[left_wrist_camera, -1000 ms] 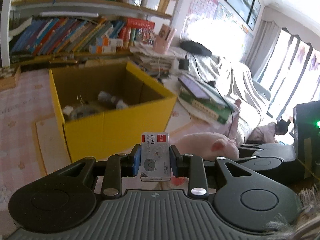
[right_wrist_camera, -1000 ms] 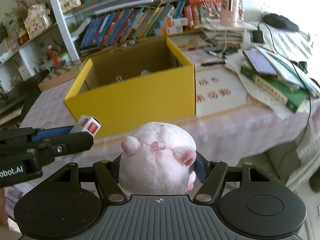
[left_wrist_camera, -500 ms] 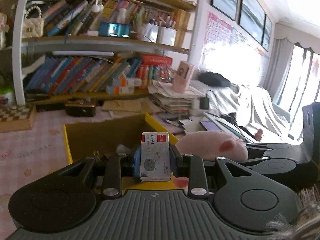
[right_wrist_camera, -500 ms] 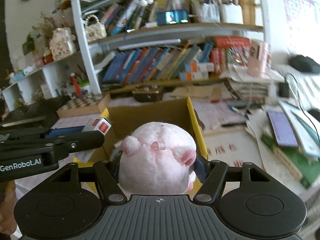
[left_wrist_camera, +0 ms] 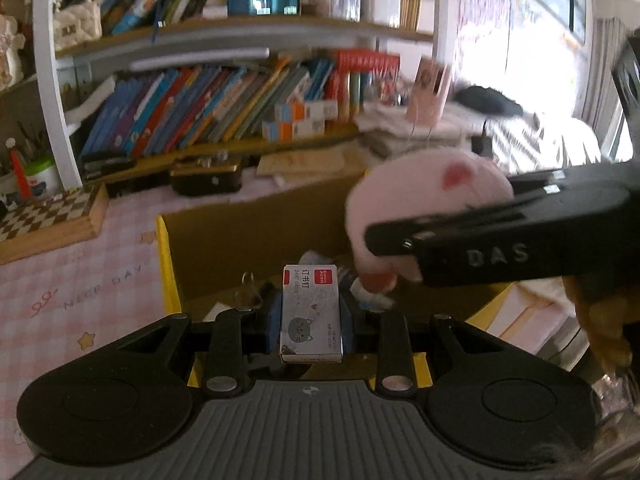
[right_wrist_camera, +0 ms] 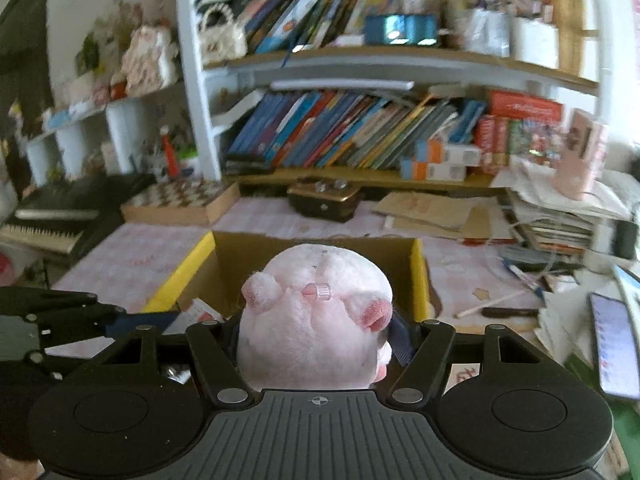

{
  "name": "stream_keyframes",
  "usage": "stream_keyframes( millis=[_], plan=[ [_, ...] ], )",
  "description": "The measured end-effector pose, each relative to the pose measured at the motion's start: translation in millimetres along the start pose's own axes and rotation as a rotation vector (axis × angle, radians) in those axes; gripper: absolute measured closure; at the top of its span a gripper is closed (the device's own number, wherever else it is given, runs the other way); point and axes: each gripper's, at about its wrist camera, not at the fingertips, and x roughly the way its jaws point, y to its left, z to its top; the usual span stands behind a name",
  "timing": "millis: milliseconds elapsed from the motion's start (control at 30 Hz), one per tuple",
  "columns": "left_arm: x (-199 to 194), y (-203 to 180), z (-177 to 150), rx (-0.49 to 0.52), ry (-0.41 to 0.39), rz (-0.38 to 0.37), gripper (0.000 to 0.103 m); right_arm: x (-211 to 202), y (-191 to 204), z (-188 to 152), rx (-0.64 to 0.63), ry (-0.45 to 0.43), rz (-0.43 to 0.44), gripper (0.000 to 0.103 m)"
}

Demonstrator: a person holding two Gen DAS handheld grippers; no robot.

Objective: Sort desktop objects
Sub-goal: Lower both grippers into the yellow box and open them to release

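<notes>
I've got the staple box (left_wrist_camera: 311, 314) clamped in my left hand-held gripper (left_wrist_camera: 311, 322), the pink plush (right_wrist_camera: 316, 314) squeezed in the right hand-held gripper (right_wrist_camera: 316, 344). Both hang over the yellow box (right_wrist_camera: 188, 270) at lower centre. Next I'd judge: let go, one at a time.

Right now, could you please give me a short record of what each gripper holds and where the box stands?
left gripper: shut on small staples box
right gripper: shut on pink plush toy
yellow cardboard box: open, directly ahead of both grippers, some items inside
surface: pink checked tablecloth
background: bookshelf

bookshelf (right_wrist_camera: 360, 136): slanted books | chessboard (right_wrist_camera: 180, 200): beside dark case (right_wrist_camera: 324, 200) | phone (right_wrist_camera: 612, 348): right
</notes>
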Motion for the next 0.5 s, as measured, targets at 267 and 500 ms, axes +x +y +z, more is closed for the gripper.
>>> stream_keyframes(
  millis=[267, 500],
  plan=[
    [29, 4, -4, 0.006, 0.081, 0.026, 0.075, 50, 8, 6, -0.098, 0.106, 0.042, 0.035],
    [41, 6, -4, 0.004, 0.121, 0.041, 0.075, 85, 14, 16, -0.153, 0.193, 0.063, 0.035]
  ],
)
